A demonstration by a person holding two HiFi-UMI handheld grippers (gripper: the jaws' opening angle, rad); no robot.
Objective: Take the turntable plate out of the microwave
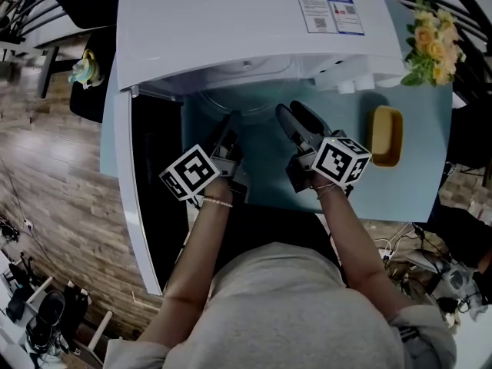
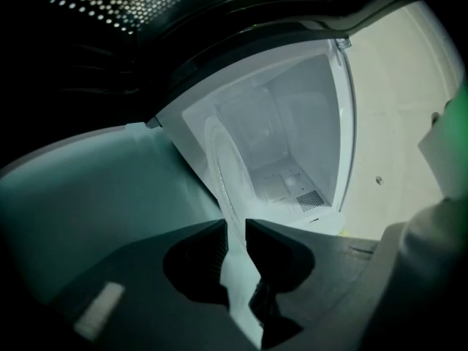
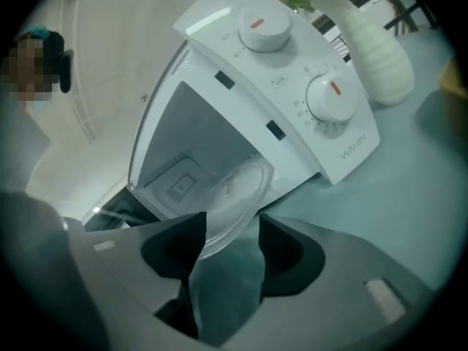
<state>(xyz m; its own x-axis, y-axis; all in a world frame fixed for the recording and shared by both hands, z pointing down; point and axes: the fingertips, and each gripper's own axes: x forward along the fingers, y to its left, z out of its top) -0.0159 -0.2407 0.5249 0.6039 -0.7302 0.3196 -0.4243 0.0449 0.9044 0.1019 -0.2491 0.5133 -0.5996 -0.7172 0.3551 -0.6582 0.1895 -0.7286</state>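
A white microwave (image 1: 246, 21) with two round dials marked in orange (image 3: 265, 26) is seen on a pale blue table (image 1: 415, 183). Its dark-windowed door (image 1: 154, 191) is swung fully open at the microwave's left side. The round clear glass turntable plate (image 3: 234, 189) is found at the mouth of the microwave's cavity. Part of it is inside and its near rim is drawn out past the microwave's front edge, over the table.

The left gripper (image 2: 232, 229) is held in front of the microwave's opening, on the door side. Its jaws are closed to a narrow gap, and the plate's rim is pinched edge-on between them. The right gripper (image 3: 231, 221) is held in front of the microwave's opening too, on the side of the dials. Its jaws are parted fairly wide, with the plate's rim reaching in at the left jaw's tip. No grip on the plate can be seen there. Both grippers are seen in the head view with their marker cubes toward the person.

To the right of the microwave, a yellow oblong object (image 1: 384, 135) is laid on the table. A white ribbed vase (image 3: 376, 50) is stood beside the microwave's right side, and a bunch of yellow and orange flowers (image 1: 432, 41) is seen above it.
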